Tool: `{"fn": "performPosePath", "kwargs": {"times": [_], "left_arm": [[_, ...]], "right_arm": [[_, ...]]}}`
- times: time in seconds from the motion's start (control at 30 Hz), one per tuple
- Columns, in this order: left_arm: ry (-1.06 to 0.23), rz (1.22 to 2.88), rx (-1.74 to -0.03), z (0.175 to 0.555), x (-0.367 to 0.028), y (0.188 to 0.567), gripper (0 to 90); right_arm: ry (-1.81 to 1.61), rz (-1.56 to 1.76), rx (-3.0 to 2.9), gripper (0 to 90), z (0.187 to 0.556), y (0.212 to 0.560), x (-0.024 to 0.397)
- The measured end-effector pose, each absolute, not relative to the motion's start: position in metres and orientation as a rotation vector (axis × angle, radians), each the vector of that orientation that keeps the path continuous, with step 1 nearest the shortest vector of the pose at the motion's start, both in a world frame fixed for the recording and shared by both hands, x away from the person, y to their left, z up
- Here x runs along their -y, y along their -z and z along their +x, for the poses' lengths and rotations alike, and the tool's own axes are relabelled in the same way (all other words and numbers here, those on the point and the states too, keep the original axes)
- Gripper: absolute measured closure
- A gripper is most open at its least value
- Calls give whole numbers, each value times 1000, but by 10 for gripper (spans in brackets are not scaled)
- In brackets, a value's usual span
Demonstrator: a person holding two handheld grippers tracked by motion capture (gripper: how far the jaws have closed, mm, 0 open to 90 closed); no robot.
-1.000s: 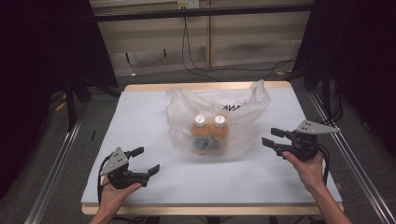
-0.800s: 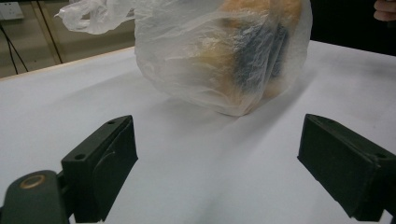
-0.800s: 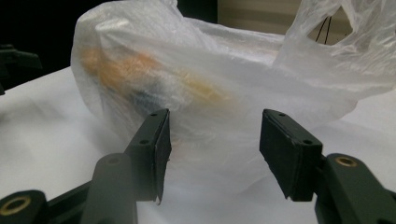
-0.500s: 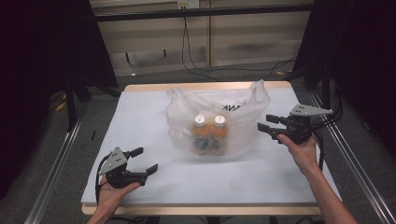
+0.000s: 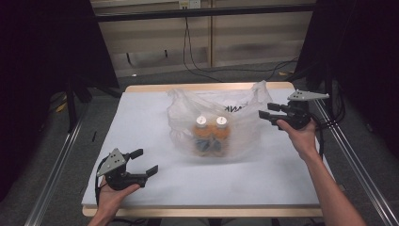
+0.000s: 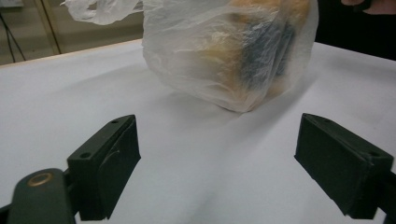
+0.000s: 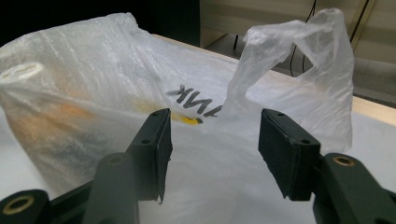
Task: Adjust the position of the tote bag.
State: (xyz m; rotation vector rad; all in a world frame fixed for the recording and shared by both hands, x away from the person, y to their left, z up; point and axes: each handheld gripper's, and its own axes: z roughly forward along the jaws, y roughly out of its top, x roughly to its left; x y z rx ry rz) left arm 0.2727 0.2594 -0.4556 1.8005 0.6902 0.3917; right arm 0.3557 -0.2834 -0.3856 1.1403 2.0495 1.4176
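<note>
Since the earlier frames the right gripper [image 5: 267,110], fingers parted and empty, has advanced toward the bag handle [image 7: 285,51] rising just ahead, nearer than the released left gripper [image 5: 143,161]; the plastic bag [image 5: 214,125] stands mid-table [image 5: 150,113].

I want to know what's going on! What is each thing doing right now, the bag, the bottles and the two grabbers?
Bag: on the table, slumped, handle sticking up, not held.
Bottles: two, capped, inside the bag.
Left gripper: open, holding nothing, away from the bag.
Right gripper: open, pointing at the bag's handle.
</note>
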Motion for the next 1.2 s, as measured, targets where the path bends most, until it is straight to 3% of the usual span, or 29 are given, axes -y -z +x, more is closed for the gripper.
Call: {"fn": "performPosePath", "kwargs": {"times": [0.37, 0.87, 0.97, 1.13, 1.2], "left_arm": [[-402, 1815, -671, 273, -258, 455, 140], [-393, 1810, -674, 279, -258, 457, 136], [-377, 1805, -678, 280, -258, 458, 136], [-395, 1798, -653, 281, -258, 456, 133], [-397, 1785, -652, 281, -257, 455, 133]], "right_arm": [[-1378, 1158, -2047, 392, 389, 378, 284], [-1321, 1170, -2116, 381, 422, 377, 271], [-1303, 1203, -2128, 412, 426, 381, 267], [-1312, 1223, -2126, 547, 428, 383, 263], [-1328, 1222, -2132, 646, 429, 384, 264]]}}
